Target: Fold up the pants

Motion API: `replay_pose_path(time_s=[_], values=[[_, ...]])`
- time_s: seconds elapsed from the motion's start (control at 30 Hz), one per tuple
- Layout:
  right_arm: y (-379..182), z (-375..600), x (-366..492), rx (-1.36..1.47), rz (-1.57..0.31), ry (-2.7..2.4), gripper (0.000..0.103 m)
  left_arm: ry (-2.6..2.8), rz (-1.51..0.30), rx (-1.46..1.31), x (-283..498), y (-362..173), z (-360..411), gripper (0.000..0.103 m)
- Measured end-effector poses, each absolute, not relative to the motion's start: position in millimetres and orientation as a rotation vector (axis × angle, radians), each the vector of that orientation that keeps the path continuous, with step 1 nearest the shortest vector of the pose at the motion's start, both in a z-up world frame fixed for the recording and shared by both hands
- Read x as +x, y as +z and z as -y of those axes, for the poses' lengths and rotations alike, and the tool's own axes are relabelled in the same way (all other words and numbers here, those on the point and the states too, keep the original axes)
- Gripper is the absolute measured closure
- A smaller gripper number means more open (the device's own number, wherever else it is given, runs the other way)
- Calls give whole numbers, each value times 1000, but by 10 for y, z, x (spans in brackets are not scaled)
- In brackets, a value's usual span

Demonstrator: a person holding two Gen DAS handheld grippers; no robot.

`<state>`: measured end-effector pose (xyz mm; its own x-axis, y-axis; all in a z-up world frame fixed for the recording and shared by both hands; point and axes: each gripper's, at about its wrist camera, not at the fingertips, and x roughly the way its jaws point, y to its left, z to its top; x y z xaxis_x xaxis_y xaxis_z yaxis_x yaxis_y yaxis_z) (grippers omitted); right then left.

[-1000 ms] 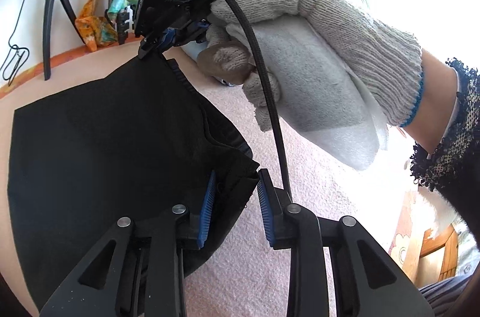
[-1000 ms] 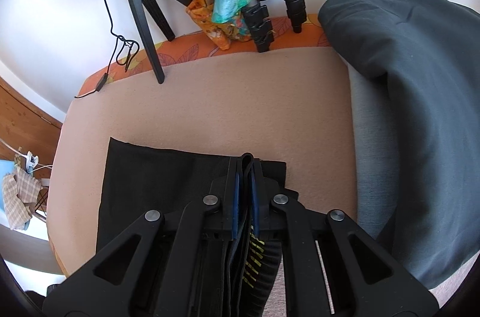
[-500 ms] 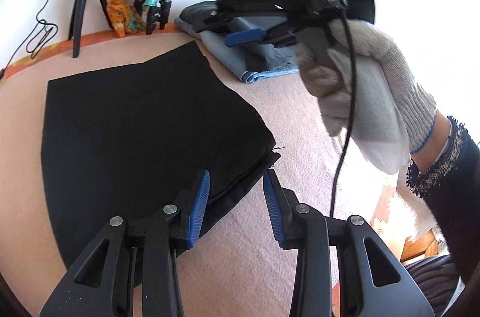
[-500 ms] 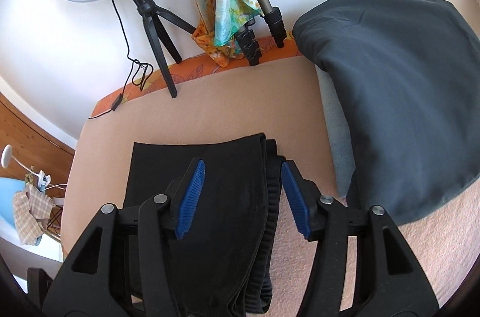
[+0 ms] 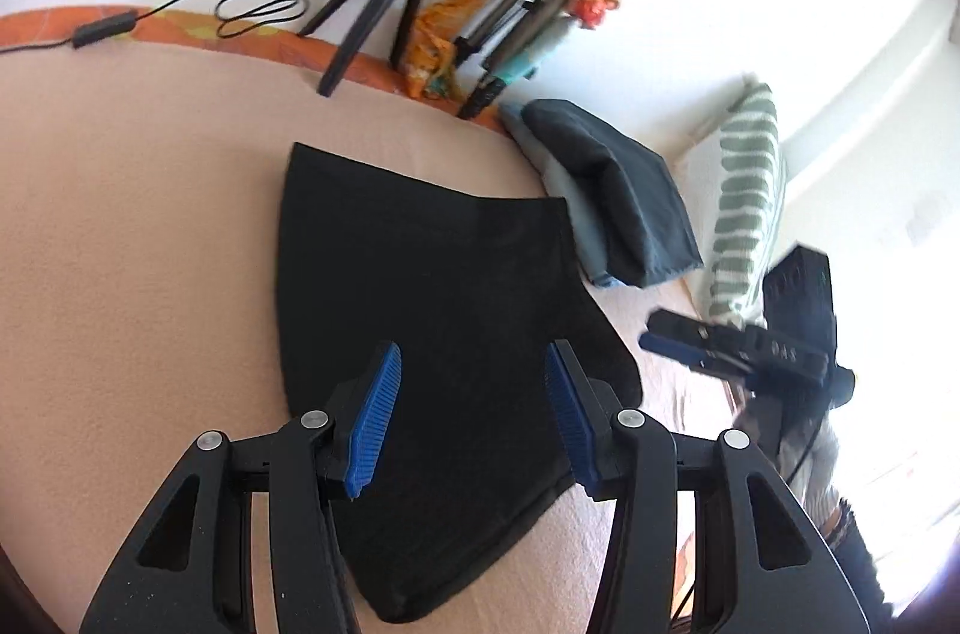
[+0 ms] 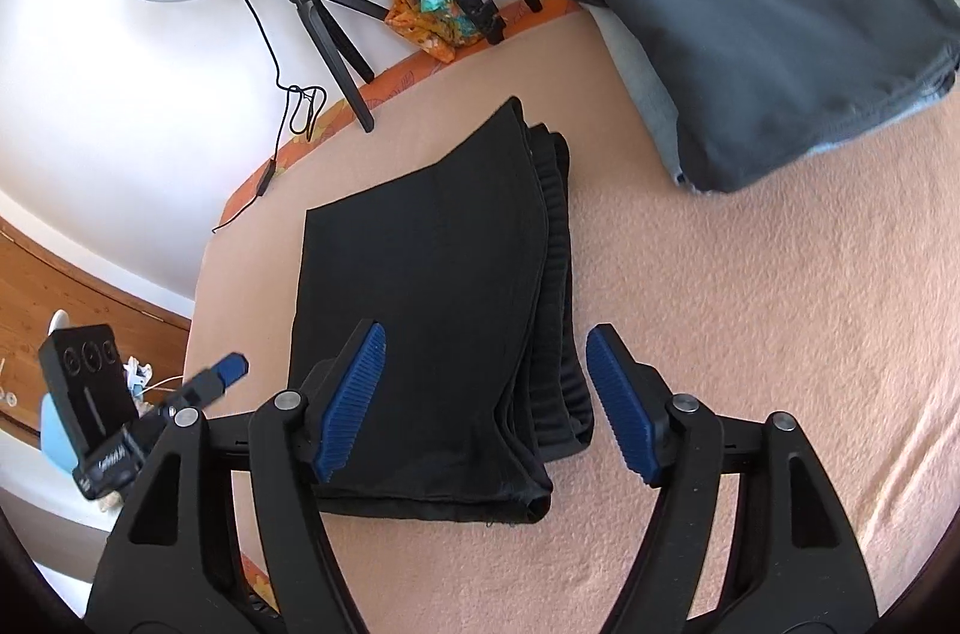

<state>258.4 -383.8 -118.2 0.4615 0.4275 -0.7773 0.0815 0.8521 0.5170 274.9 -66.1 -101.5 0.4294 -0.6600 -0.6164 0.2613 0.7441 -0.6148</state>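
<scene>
now the folded pants point(image 6: 432, 298) lie flat on the bed point(image 6: 750, 334); both grippers, left point(image 5: 471, 421) and right point(image 6: 486, 400), hover above, fingers spread, having just been opening, nothing between them.

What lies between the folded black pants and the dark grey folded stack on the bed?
Only bare pink blanket separates the black pants from the dark grey stack, clearest in the right wrist view.
</scene>
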Motion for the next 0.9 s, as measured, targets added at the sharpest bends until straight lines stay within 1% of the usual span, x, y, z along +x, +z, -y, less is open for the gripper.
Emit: replay_pose_path(time_s=[0.2, 0.4, 0.5, 0.7, 0.83, 0.9], values=[[-1395, 3949, 2464, 644, -1110, 259, 30, -568, -1018, -626, 3255, -1304, 352, 54], [-1592, 3932, 2488, 662, -1151, 273, 30, -570, -1056, -734, 3377, -1464, 248, 54], [-1663, 3932, 2514, 664, -1169, 271, 30, -570, -1063, -722, 3480, -1497, 299, 54], [-1688, 3983, 2527, 698, -1147, 296, 30, -542, -1089, -722, 3652, -1662, 353, 55], [-1716, 4035, 2529, 731, -1124, 320, 30, -554, -1072, -742, 3724, -1686, 393, 54], [-1737, 4060, 2550, 765, -1108, 333, 28, -566, -1062, -748, 3748, -1699, 427, 54]])
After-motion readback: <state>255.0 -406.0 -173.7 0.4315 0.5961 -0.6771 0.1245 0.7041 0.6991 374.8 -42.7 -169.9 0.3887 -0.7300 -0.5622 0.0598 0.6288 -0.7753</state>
